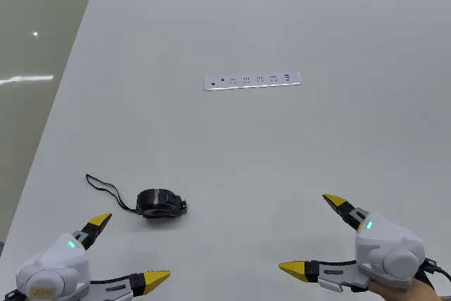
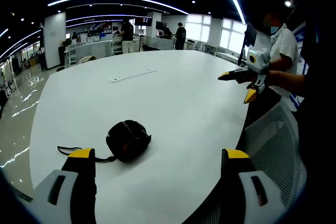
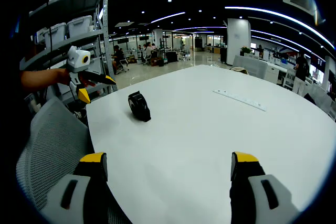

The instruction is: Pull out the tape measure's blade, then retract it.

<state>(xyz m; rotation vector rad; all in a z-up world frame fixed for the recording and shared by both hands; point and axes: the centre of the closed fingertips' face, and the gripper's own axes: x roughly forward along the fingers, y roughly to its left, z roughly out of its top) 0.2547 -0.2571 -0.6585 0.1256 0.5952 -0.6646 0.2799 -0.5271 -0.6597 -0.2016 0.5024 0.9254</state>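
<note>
Black tape measure [image 1: 161, 203] lay on the white bench [image 1: 296, 153], toward the near-left corner. Its blade was fully inside the case as far as could be seen, and its wrist strap [image 1: 104, 188] trailed toward the left edge. Nothing touched it.

Step in hand, by judgement, was the approach before any grasp; the blade pull was not yet begun.

At the near edge the left gripper [image 1: 135, 246] hovered just short of the tape measure, jaws spread wide and holding nothing. In the left gripper view the case sat between and just beyond its two yellow tips. Further right along the near edge hung the right gripper [image 1: 305, 232], well apart from the tape measure, jaws also wide and empty.

The next move probably needs one gripper to clamp the case steady and the other to pinch the hook at the blade's end. The hook was too small to make out, so which way it faced could not be told. The case looked rounded and might slide on the smooth top if pinched off-centre.

White power strip [image 1: 252, 80] lay flat near the bench's middle, well clear.
</note>
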